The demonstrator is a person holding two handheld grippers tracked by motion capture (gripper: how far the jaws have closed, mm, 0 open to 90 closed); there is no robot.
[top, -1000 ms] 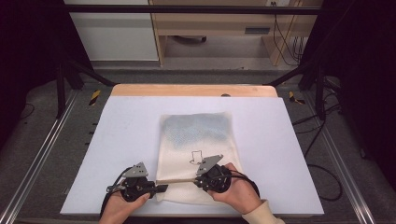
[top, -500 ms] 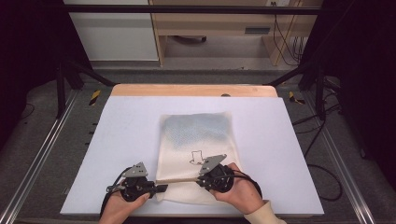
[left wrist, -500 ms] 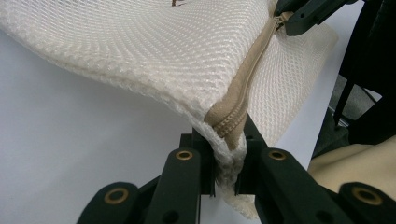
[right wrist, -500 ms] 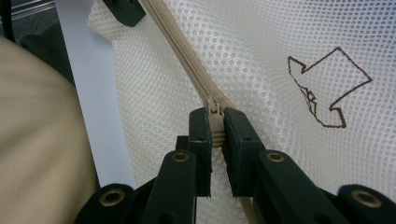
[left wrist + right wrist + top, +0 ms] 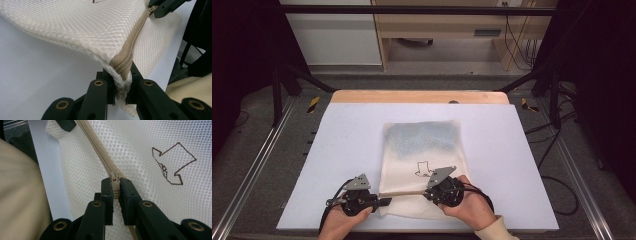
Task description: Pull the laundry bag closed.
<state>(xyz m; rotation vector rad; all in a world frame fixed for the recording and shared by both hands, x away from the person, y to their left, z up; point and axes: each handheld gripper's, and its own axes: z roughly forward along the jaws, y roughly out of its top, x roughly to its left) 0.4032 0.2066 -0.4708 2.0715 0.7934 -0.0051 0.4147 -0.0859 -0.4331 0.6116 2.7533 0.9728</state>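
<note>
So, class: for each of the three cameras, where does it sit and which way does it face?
High view: above the table, looking forward and down; both hands show.
Left gripper view: on the left gripper, looking along the mesh bag; its jaws clamp the corner.
Right gripper view: on the right gripper, its jaws gripping the zipper pull.
All share the beige zipper.

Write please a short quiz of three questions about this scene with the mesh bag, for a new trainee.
1. True or false: the left gripper is clamped on the corner of the mesh bag at the zipper's end.
2. What does the right gripper pinch? A) the zipper pull B) the brown outline print C) the table
3. Fill in: the zipper tape is ___ in colour.

Key: 1 true; 2 A; 3 beige.
</note>
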